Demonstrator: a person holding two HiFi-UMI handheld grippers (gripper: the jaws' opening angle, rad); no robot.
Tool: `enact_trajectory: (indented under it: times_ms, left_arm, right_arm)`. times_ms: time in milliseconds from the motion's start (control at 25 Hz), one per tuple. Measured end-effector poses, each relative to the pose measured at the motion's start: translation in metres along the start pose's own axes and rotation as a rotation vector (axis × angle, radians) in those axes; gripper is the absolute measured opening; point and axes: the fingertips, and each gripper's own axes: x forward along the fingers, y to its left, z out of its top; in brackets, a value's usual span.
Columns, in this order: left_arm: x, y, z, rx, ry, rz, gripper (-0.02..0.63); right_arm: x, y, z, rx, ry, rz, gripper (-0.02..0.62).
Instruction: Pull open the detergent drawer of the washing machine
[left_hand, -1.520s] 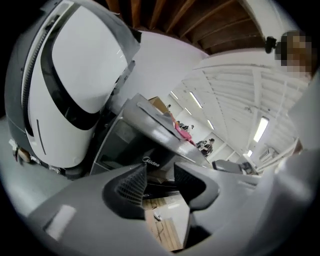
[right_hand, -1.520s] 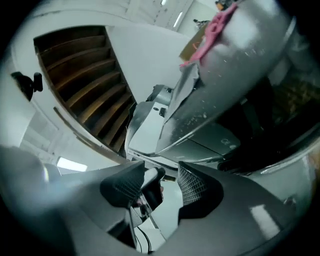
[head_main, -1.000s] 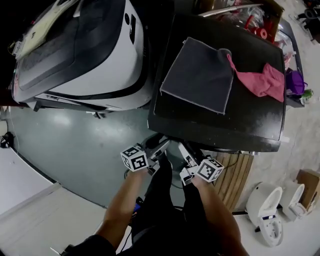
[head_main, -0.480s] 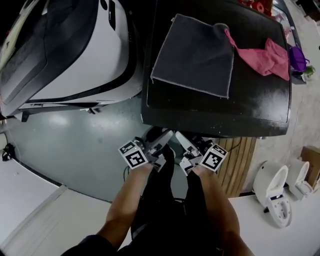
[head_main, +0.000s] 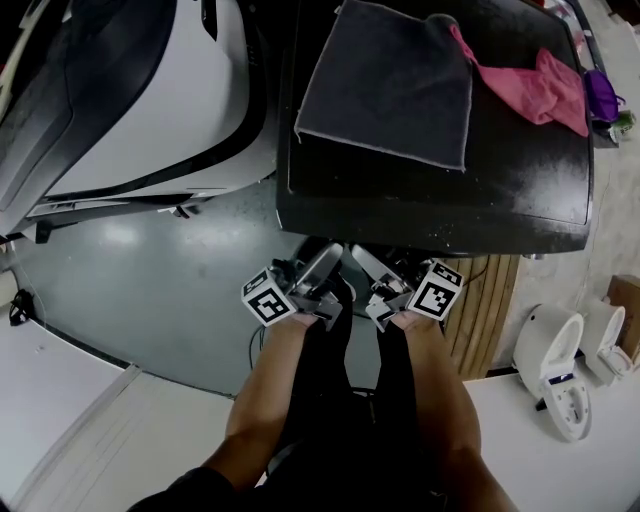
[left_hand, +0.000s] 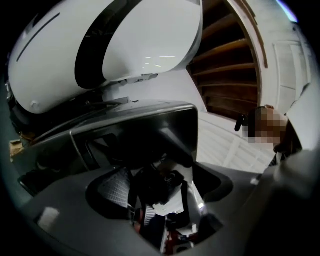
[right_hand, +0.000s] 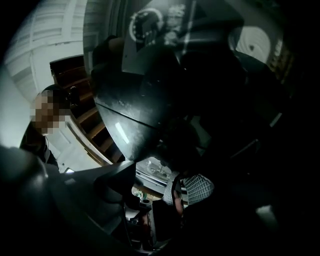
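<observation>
The black washing machine (head_main: 430, 215) fills the top of the head view, and its front face is hidden under the top's front edge. I cannot pick out the detergent drawer in any view. In the right gripper view a round dial (right_hand: 149, 24) shows on the dark front panel. My left gripper (head_main: 322, 275) and right gripper (head_main: 366, 268) sit side by side just below that front edge, pointing at the machine. Both pairs of jaws are opening, with nothing between them. The left gripper (left_hand: 160, 192) and right gripper (right_hand: 167, 195) show textured pads with dark clutter beyond.
A white machine (head_main: 150, 90) stands left of the black one. A grey towel (head_main: 390, 80) and a pink cloth (head_main: 535, 85) lie on the black top. Wooden slats (head_main: 490, 310) and white appliances (head_main: 555, 370) are at the right. Grey-green floor (head_main: 150, 290) lies at the left. A person (left_hand: 265, 132) stands near wooden stairs.
Both grippers' jaws have spread wider. The grippers have risen slightly and turned under the machine's front edge. The head view has shifted closer over the black top.
</observation>
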Motion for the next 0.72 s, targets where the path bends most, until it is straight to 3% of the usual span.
enact_trajectory:
  times_ms: [280, 400, 720]
  left_arm:
    - [-0.003, 0.001, 0.000, -0.023, 0.010, -0.015, 0.410]
    - [-0.013, -0.004, -0.008, -0.010, 0.051, -0.023, 0.370]
    - [-0.048, -0.015, -0.030, -0.064, 0.114, 0.004, 0.370]
  right_arm:
    - [-0.002, 0.001, -0.002, -0.001, 0.044, 0.024, 0.270]
    - [-0.009, 0.007, -0.010, 0.016, 0.047, 0.037, 0.255]
    - [-0.029, 0.021, -0.039, 0.055, 0.063, 0.013, 0.253]
